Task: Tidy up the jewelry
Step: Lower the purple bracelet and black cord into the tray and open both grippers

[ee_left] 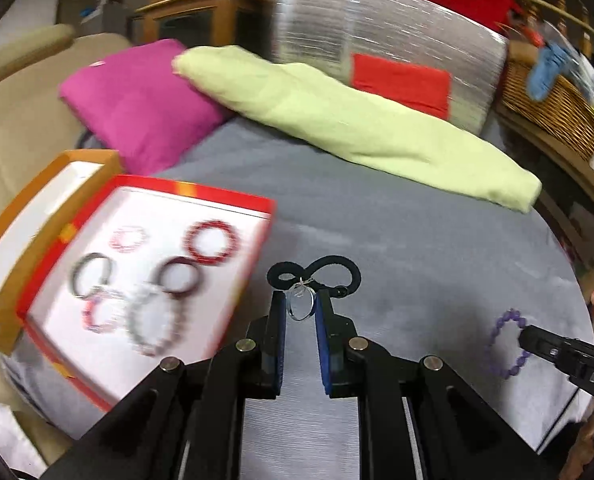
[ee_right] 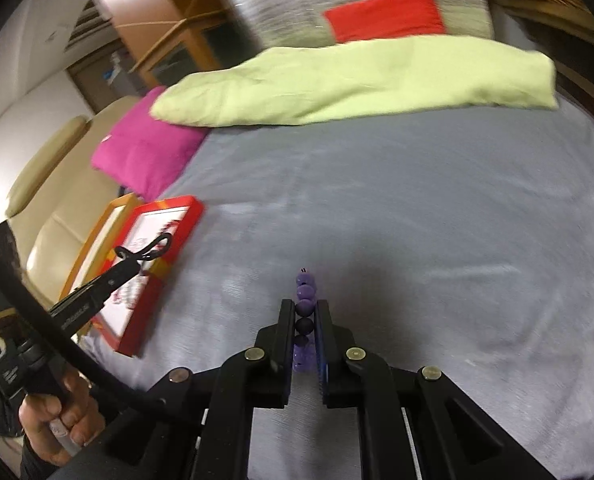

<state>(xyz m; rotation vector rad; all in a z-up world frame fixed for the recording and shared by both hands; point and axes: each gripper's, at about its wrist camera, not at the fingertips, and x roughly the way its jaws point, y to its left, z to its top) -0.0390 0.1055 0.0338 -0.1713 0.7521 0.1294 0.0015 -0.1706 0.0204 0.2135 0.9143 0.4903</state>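
Above the grey bed cover [ee_right: 417,200], both hands carry one piece of jewelry each. The left gripper [ee_left: 300,304] is clamped on a black cord [ee_left: 317,270] with a small clear pendant [ee_left: 302,307] hanging between its fingers. The right gripper [ee_right: 306,312] is clamped on a purple bead bracelet [ee_right: 305,308]; in the left wrist view the same bracelet [ee_left: 505,344] hangs as a loop from its tip.

I judge that the step in hand is the carrying of these two pieces to the red box [ee_left: 193,194], which lies at the near left of the bed. On its white floor I see about six bracelets, blurred, so I cannot tell their exact order. An orange tray [ee_left: 17,208] stands just beside it, further left.

The next move, I think, calls for bringing each piece over the red rim, lowering it into a free white spot, and only then letting the fingers part.

Between the grippers and the box the cover is bare, so there is room. The pink cushion [ee_left: 137,100] and the green pillow [ee_left: 337,120] lie far behind. The box rim is raised, and the hanging loops could catch on it.
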